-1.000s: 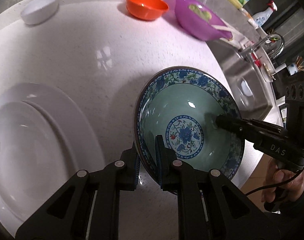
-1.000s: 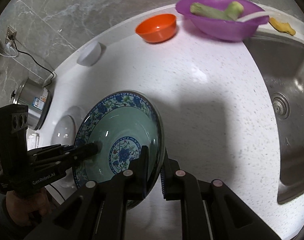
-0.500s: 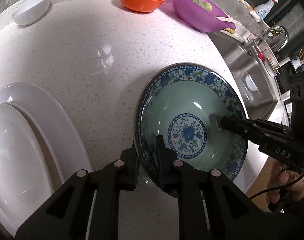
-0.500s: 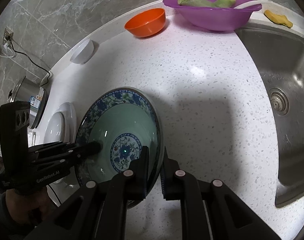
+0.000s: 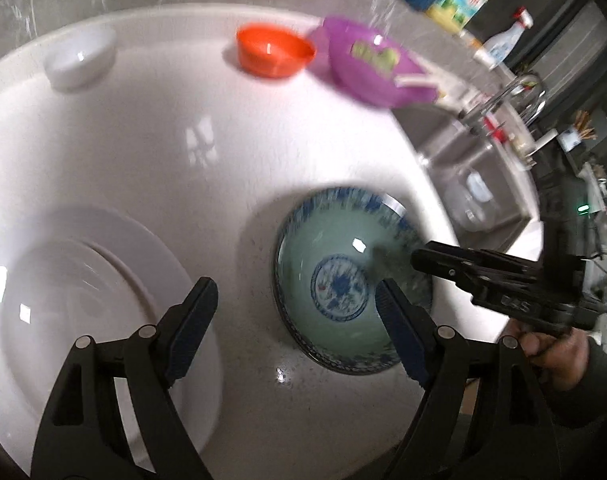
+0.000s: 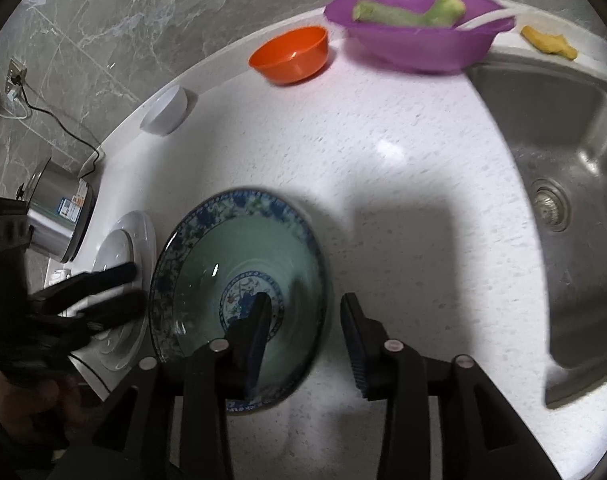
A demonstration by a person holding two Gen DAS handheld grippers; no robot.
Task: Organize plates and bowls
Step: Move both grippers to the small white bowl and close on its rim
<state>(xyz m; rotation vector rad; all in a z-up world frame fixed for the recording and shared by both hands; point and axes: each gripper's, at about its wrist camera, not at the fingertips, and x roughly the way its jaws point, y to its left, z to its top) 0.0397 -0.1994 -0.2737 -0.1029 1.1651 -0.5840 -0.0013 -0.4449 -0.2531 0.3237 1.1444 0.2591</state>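
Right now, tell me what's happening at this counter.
A person holding a gripper in each hand has just let go of the blue-patterned bowl, which sits on the white counter. The left gripper and the right gripper have both just been opening; neither pinches the rim now. White plates lie to the bowl's left, and the orange bowl and purple bowl stand at the back.

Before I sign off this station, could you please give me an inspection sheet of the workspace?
Surface: white speckled counter, no spills seen.
Job's things: patterned bowl on counter; white plates stacked; white bowl, orange bowl at back.
Clutter: purple bowl holding vegetables.
Grippers: left gripper and right gripper open, jaws just opened, bowl released.
Cables: cord to wall socket.
Surroundings: sink, steel pot.
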